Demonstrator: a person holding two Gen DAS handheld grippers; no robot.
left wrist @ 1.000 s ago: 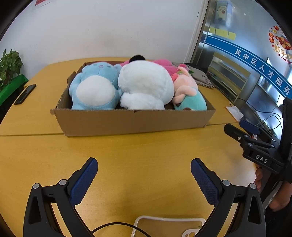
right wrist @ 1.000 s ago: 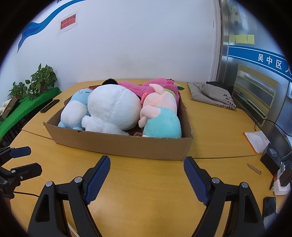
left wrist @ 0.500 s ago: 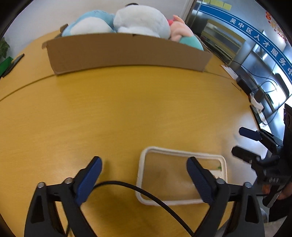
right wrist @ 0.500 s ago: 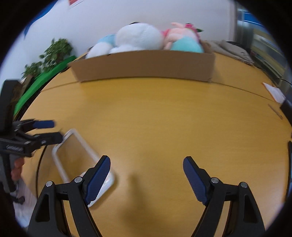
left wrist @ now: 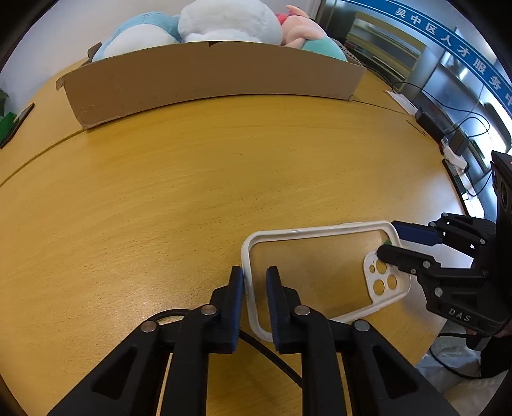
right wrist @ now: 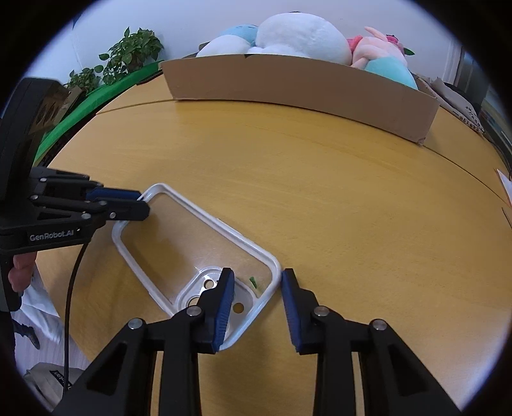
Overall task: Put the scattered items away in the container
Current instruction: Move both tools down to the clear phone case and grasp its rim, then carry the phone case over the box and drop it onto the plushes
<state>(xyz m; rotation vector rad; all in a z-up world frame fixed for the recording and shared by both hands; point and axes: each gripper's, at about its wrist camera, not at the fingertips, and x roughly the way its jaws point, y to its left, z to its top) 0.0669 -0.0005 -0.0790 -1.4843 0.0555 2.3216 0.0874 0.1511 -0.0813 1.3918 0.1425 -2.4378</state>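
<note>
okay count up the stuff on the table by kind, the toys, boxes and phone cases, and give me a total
Plush toys: 3 showing above the box wall; any others are hidden
Cardboard box: 1
Phone case: 1
Total: 5

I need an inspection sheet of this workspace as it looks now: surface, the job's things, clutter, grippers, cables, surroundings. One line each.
Surface: yellow wooden table, a seam running across it.
Job's things: clear phone case with white rim, lying flat near the table edge; cardboard box filled with plush toys.
Clutter: dark flat device at the far left edge; paper at the right.
Grippers: left gripper shut on the case's short rim; right gripper closing, jaws astride the camera-end rim, pads not yet pressing.
Cables: black cable below the left gripper; wires at the right.
Surroundings: potted plants, white wall, glass partition.
</note>
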